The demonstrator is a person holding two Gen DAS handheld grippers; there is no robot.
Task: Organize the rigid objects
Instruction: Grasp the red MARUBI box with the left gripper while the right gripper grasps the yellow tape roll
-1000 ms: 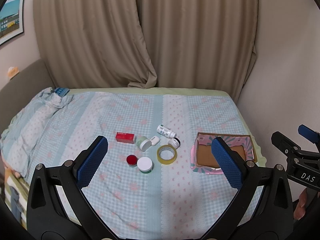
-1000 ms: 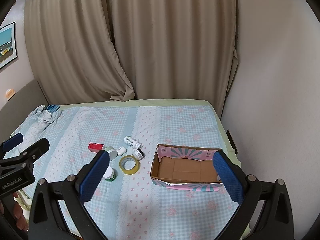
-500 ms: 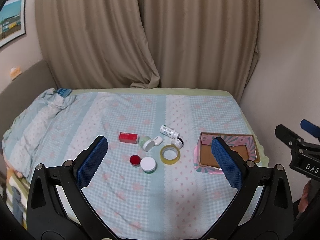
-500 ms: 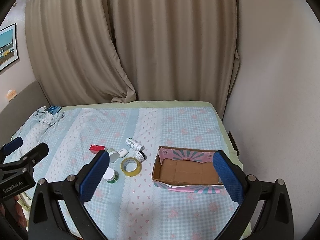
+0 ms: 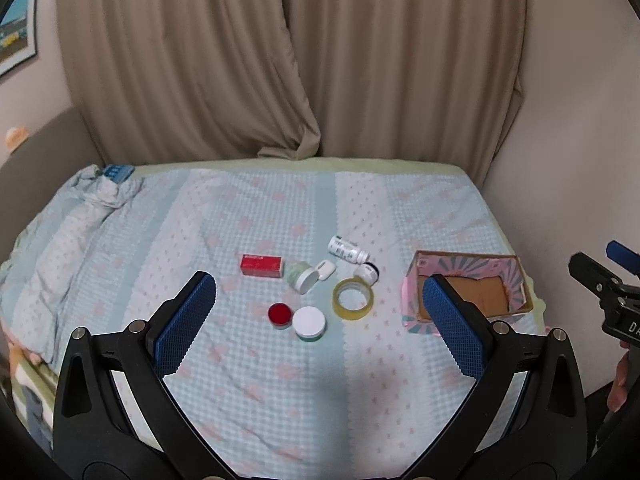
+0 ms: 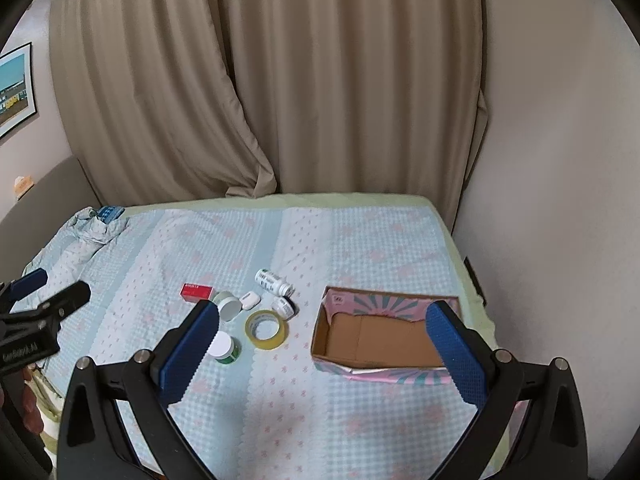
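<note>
A framed picture (image 6: 14, 90) hung on the left wall, and beige curtains (image 5: 288, 60) covered the wall behind the bed (image 5: 280, 380), reaching down to its far edge. The bed carried a pale blue checked cover with pink motifs; at its far left corner the cover was bunched up (image 5: 100, 196), with a small blue item (image 5: 117, 171) on top.

The left gripper (image 5: 320, 320) hovered above the bed's near edge, its jaws wide apart and empty. Near the middle of the bed lay a loose cluster. Leftmost was a red box (image 5: 262, 265), then a white jar on its side (image 5: 302, 276) just beside it. Nearer the front edge sat a red lid (image 5: 279, 314) touching a white-capped jar (image 5: 308, 322). Further right came a small white case (image 5: 325, 269), a white bottle on its side (image 5: 346, 249), a small white pot (image 5: 367, 271) and a roll of yellow tape (image 5: 354, 305) lying flat.

Toward the bed's right edge, well apart from the cluster, stood an open cardboard box (image 6: 384, 338) with pink and teal patterned sides, nothing inside it. The right gripper (image 6: 326, 348) hung over the near edge, its jaws likewise spread wide and holding nothing. A plain pale wall (image 6: 552, 160) closed the room on the right.
</note>
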